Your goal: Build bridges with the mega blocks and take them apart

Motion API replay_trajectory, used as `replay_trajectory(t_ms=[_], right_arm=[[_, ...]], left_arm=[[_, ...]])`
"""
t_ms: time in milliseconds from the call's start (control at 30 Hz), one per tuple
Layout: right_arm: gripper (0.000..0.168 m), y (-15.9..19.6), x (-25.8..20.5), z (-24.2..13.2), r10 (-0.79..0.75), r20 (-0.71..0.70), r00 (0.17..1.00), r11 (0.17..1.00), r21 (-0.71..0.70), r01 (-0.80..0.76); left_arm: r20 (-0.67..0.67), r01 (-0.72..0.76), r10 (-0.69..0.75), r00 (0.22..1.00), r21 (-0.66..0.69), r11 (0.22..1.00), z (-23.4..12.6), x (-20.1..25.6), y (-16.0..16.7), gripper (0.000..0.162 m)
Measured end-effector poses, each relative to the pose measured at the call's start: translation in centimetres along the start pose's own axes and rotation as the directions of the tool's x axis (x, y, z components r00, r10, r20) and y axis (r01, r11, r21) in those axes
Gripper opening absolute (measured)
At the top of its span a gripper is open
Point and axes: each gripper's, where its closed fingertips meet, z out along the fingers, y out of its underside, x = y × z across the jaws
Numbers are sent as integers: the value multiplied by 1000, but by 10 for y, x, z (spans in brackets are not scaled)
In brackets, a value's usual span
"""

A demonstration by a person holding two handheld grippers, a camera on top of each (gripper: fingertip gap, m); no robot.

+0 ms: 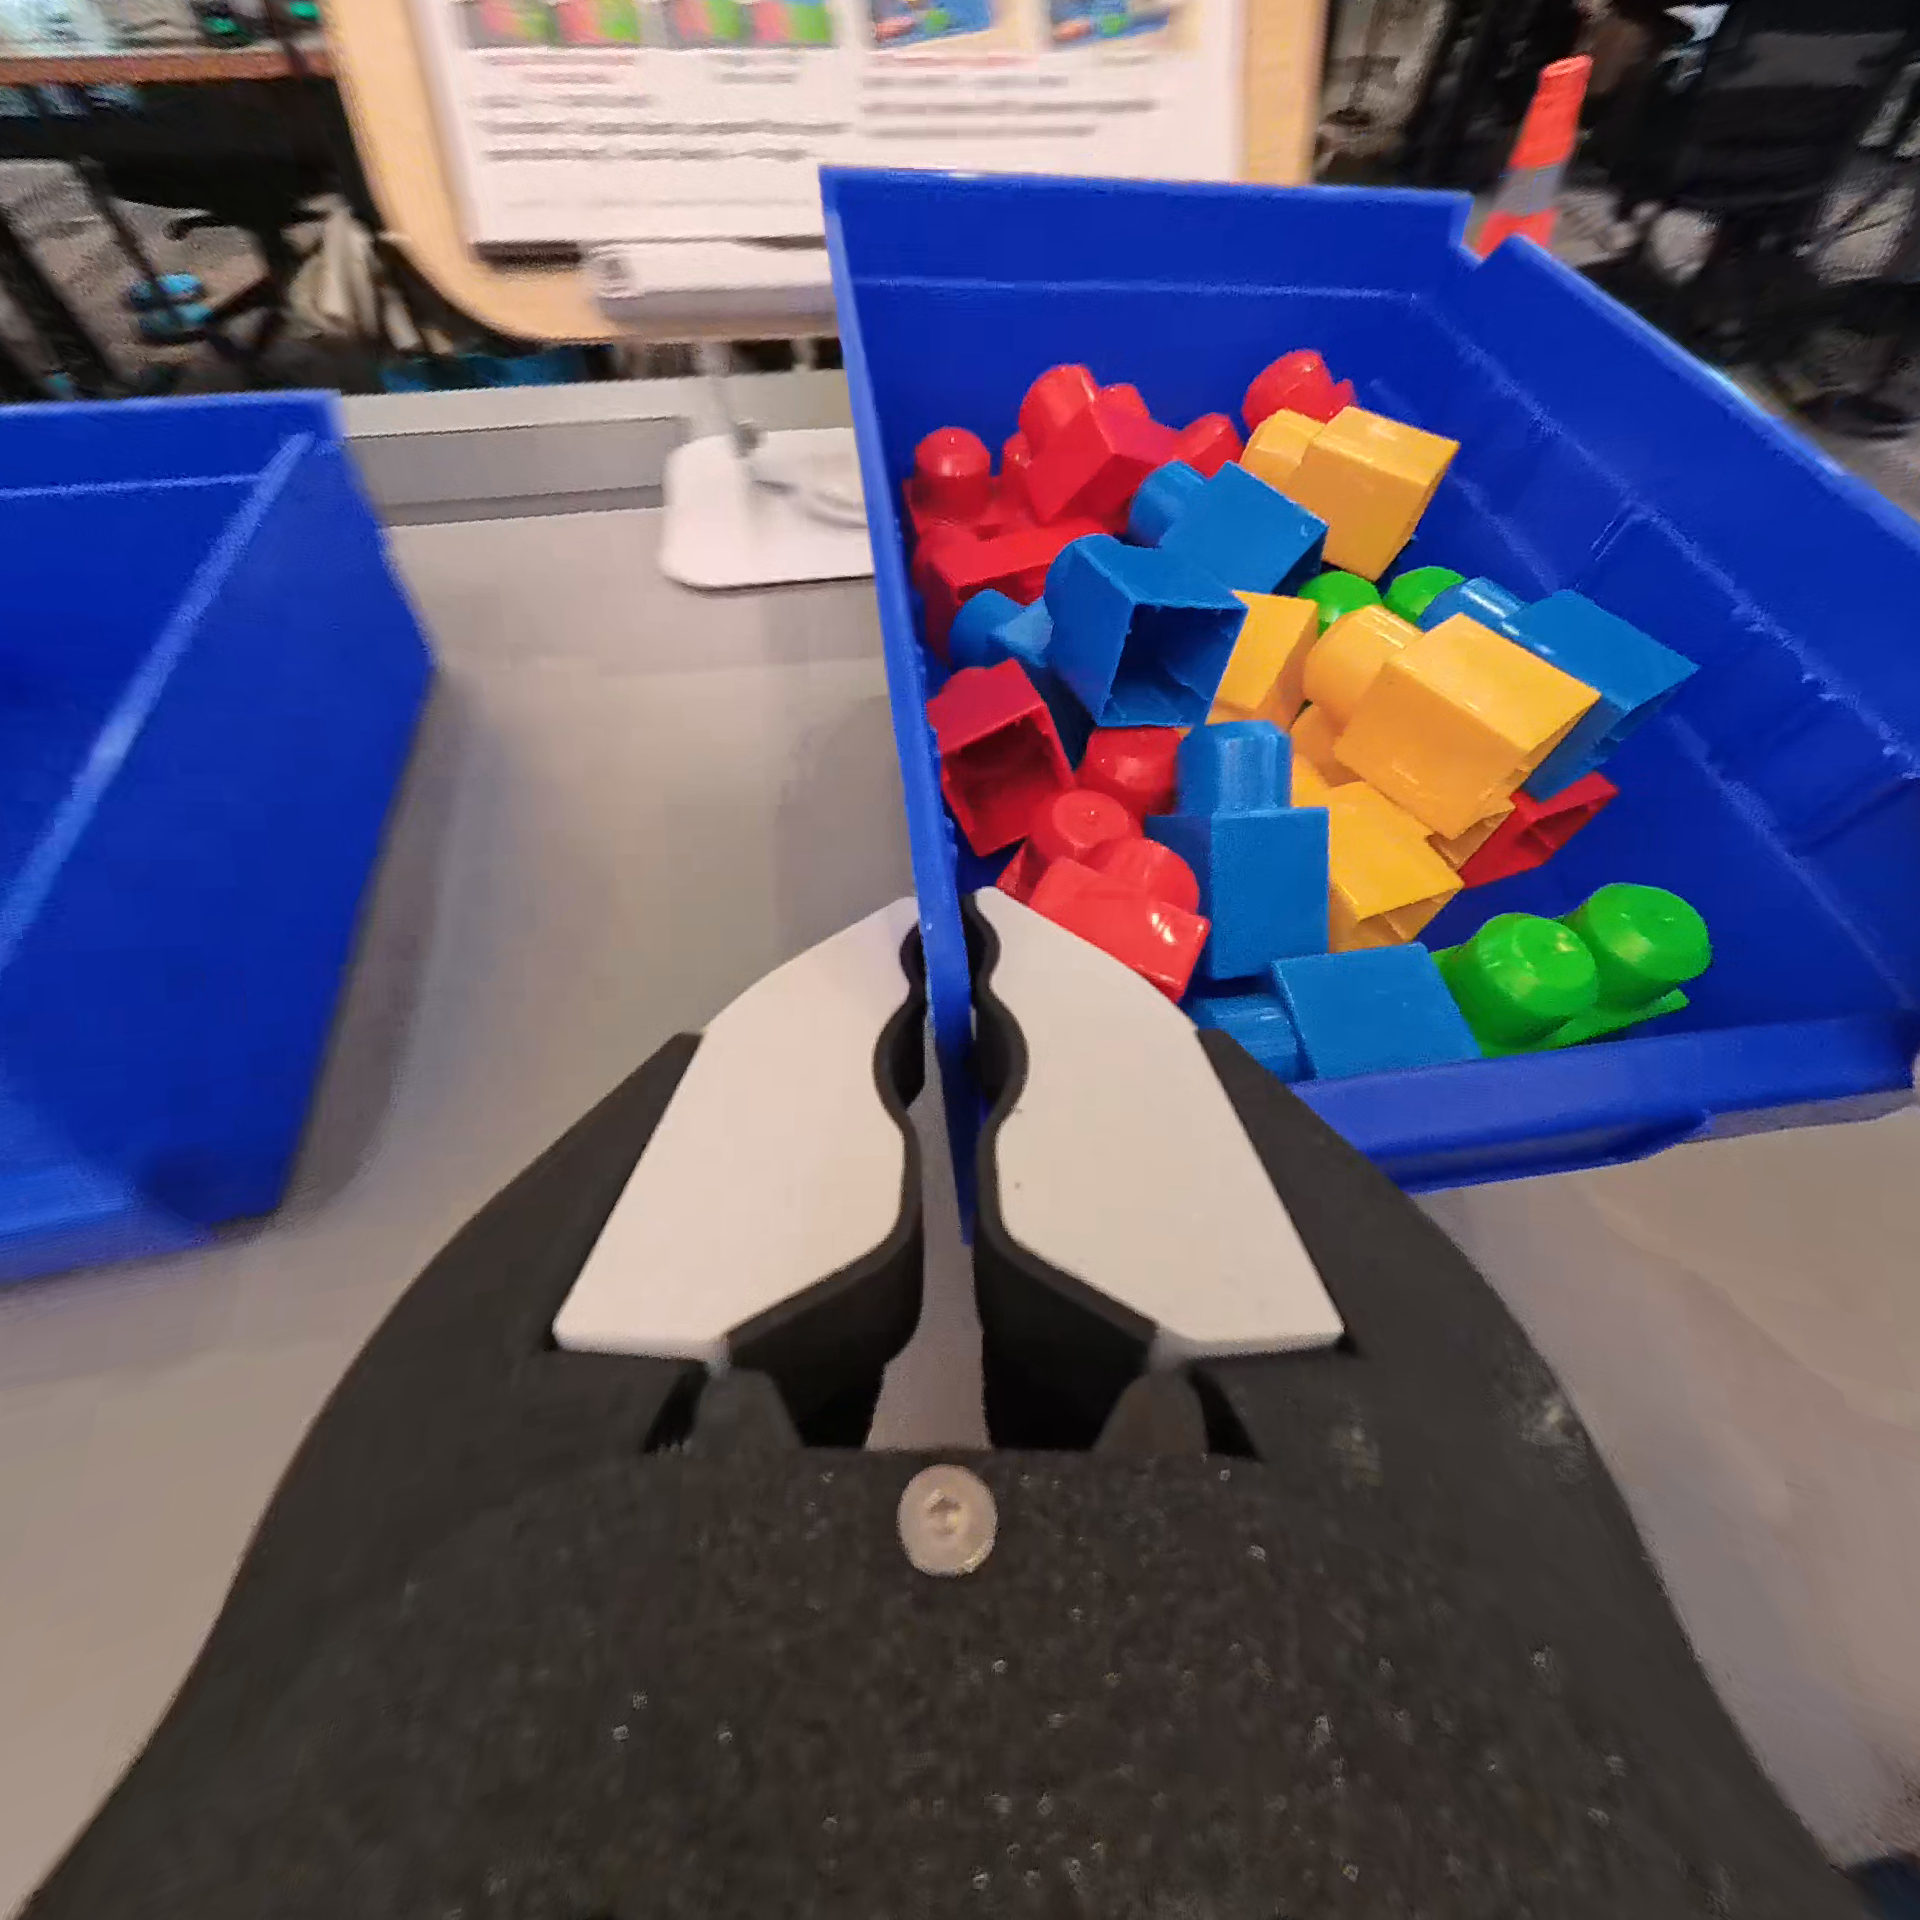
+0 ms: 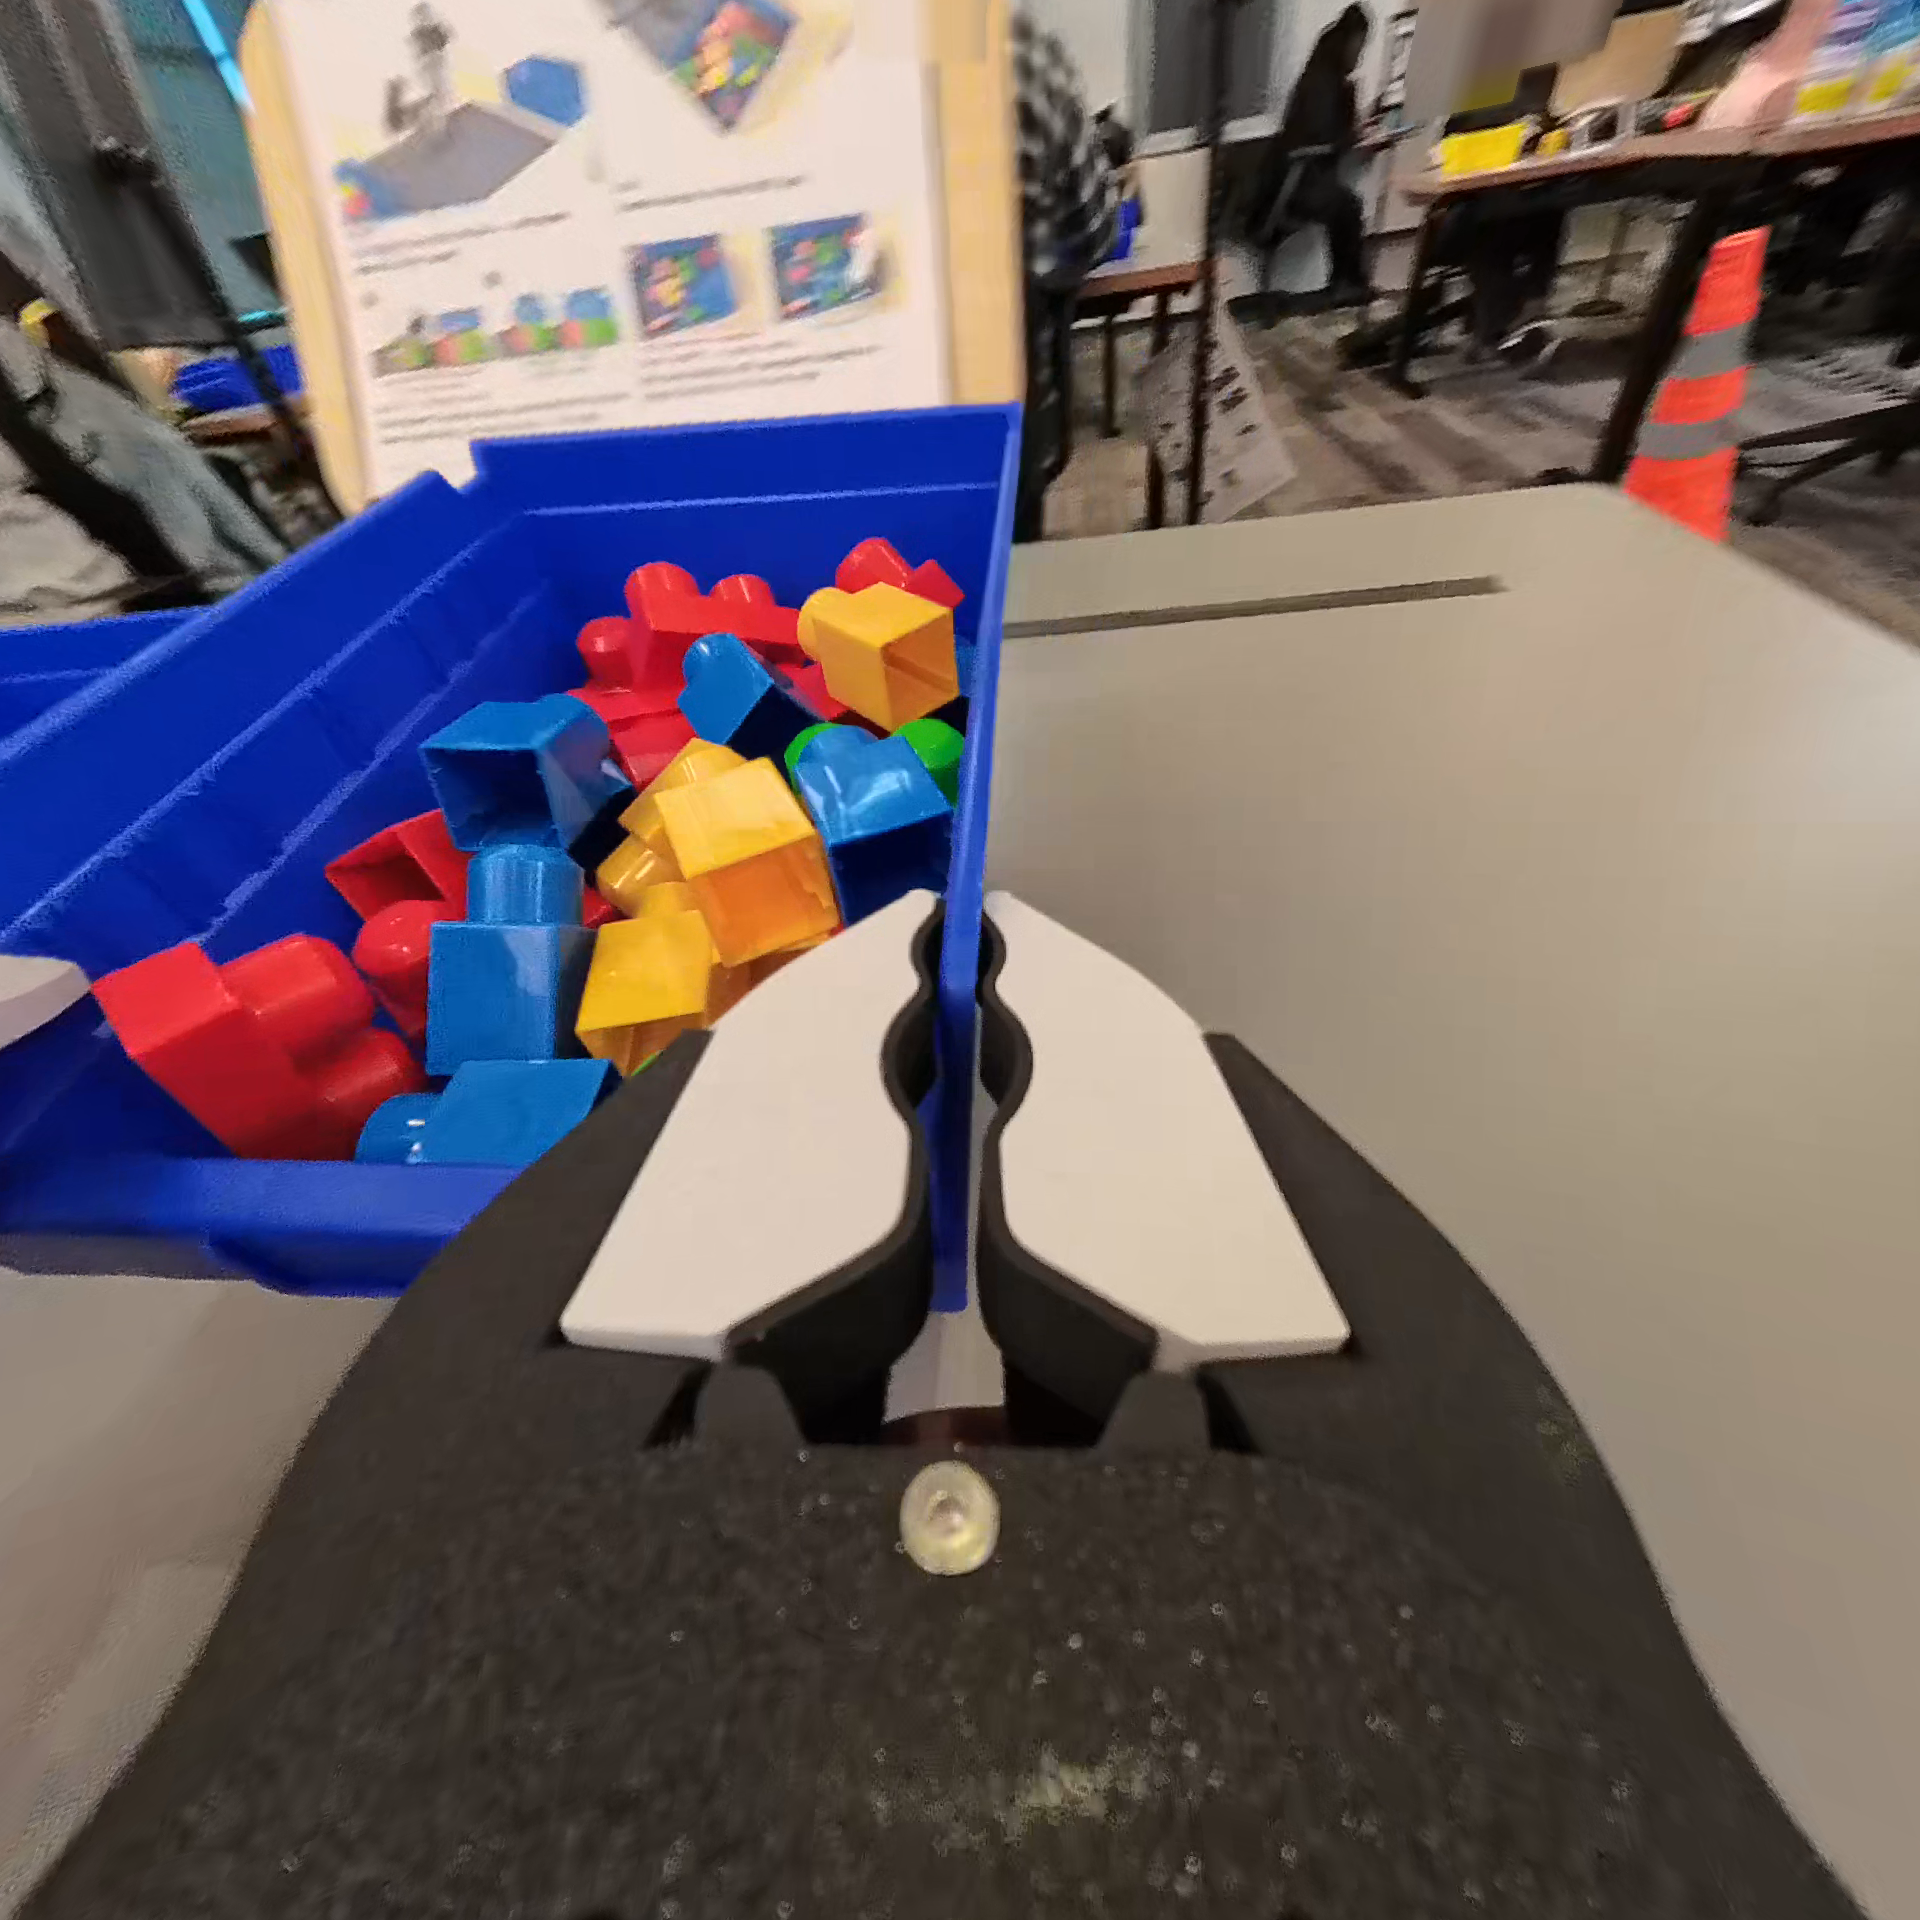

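A bin (image 1: 1143,239) stands on the tabletop (image 1: 644,748), with the mega blocks (image 1: 1278,707) heaped inside it. The left gripper (image 1: 948,914) has its jaws astride the bin's left wall; the right gripper (image 2: 961,914) has its jaws astride the right wall. A second bin (image 1: 187,790) stands to the left, apart from the first. Behind both — past the tabletop's far edge — an instruction board (image 1: 831,114) stands upright, and a cone (image 2: 1704,374) stands on the floor to the right.

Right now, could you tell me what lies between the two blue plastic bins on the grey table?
In the left wrist view, only bare grey table separates the empty blue bin from the block-filled blue bin.
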Motion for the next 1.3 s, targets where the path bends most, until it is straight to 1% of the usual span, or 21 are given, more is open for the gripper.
replay_trajectory(t_ms=[100, 167, 233, 367, 400, 433, 500, 533, 600, 633, 700, 767, 800, 867, 900, 967, 1033, 1133, 1167, 1233, 1300], right_arm=[[2, 17, -47, 17, -28, 66, 997, 998, -45, 31], [2, 29, -68, 26, -39, 99, 994, 996, -76, 46], [3, 41, -80, 33, -34, 121, 992, 993, -104, 47], [4, 46, -85, 38, -69, 133, 989, 994, -77, 80], [11, 47, -88, 38, -81, 168, 982, 992, -82, 96], [20, 52, -91, 35, -95, 209, 973, 986, -112, 120], [41, 59, -92, 23, -95, 278, 956, 979, -149, 140], [42, 62, -91, 12, -97, 310, 946, 977, -149, 149], [42, 57, -88, -9, -123, 333, 935, 982, -92, 162], [41, 55, -88, -19, -145, 341, 929, 982, -65, 177], [39, 55, -98, -36, -170, 375, 911, 980, -31, 196], [33, 58, -121, -52, -179, 453, 874, 979, -4, 203], [32, 62, -135, -58, -183, 486, 855, 977, -5, 212], [32, 69, -163, -66, -199, 546, 814, 970, -11, 245], [32, 73, -177, -69, -208, 570, 795, 965, -11, 261], [32, 81, -201, -73, -220, 612, 759, 956, -21, 294], [32, 88, -222, -76, -217, 647, 731, 951, -30, 308], [32, 99, -250, -75, -206, 682, 702, 942, -57, 331], [32, 103, -259, -73, -198, 693, 693, 937, -73, 341], [34, 109, -278, -68, -183, 714, 676, 928, -101, 358], [35, 112, -295, -59, -167, 720, 673, 922, -128, 366]], left_arm=[[74, 24, -23, 997, -22, 999, -9, -49, 16, 3], [99, 45, -41, 994, -40, 998, -11, -71, 27, 3], [111, 61, -53, 992, -63, 996, -8, -85, 38, 3], [125, 66, -55, 991, -79, 995, -2, -91, 55, 4], [87, 66, -59, 994, -82, 994, -2, -85, 55, 14], [42, 77, -73, 996, -114, 991, -5, -79, 58, 29], [-28, 120, -127, 992, -174, 978, -19, -76, 63, 70], [-59, 142, -154, 986, -177, 974, -32, -80, 62, 72], [-51, 171, -180, 982, -151, 974, -59, -106, 57, 71], [-18, 169, -173, 985, -141, 975, -72, -128, 55, 72], [109, 139, -126, 986, -121, 983, -90, -192, 53, 74], [276, 99, -79, 958, -60, 993, -97, -270, 46, 71], [319, 89, -74, 945, -34, 995, -94, -302, 43, 70], [309, 114, -101, 946, -23, 993, -76, -340, 42, 69], [294, 127, -115, 949, -24, 992, -64, -352, 42, 69], [308, 135, -118, 944, -36, 990, -42, -374, 43, 67], [328, 127, -106, 939, -42, 991, -25, -388, 42, 63], [314, 149, -127, 941, -46, 988, -5, -393, 45, 45], [307, 153, -132, 942, -45, 987, -2, -391, 46, 38], [269, 161, -147, 952, -28, 987, 1, -383, 45, 12], [276, 160, -147, 950, -27, 987, -2, -380, 46, 11]])
